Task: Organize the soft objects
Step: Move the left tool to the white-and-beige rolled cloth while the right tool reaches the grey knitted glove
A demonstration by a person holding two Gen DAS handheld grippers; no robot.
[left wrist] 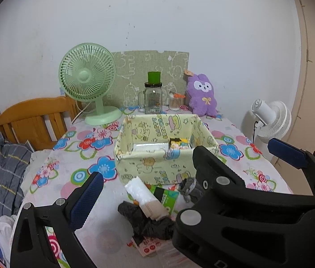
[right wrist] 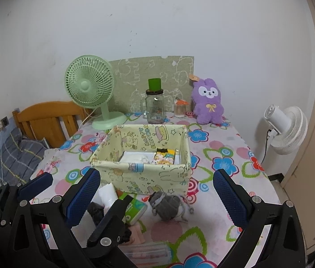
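Here, one fabric bin [right wrist: 144, 174] sits mid-surface [right wrist: 224, 147], two packets inside; one gray sock bundle [right wrist: 168, 203] lies just before it. Both claws, left [left wrist: 148, 192] and right [right wrist: 157, 196], hang released. Two fans, one plush rabbit [right wrist: 208, 101].

left gripper [left wrist: 145, 197]: black plastic frame, silver round rivets, blue textured finger pads [left wrist: 87, 200]
right gripper [right wrist: 157, 197]: same black frame, silver rivets, blue mesh-patterned pads [right wrist: 230, 197]
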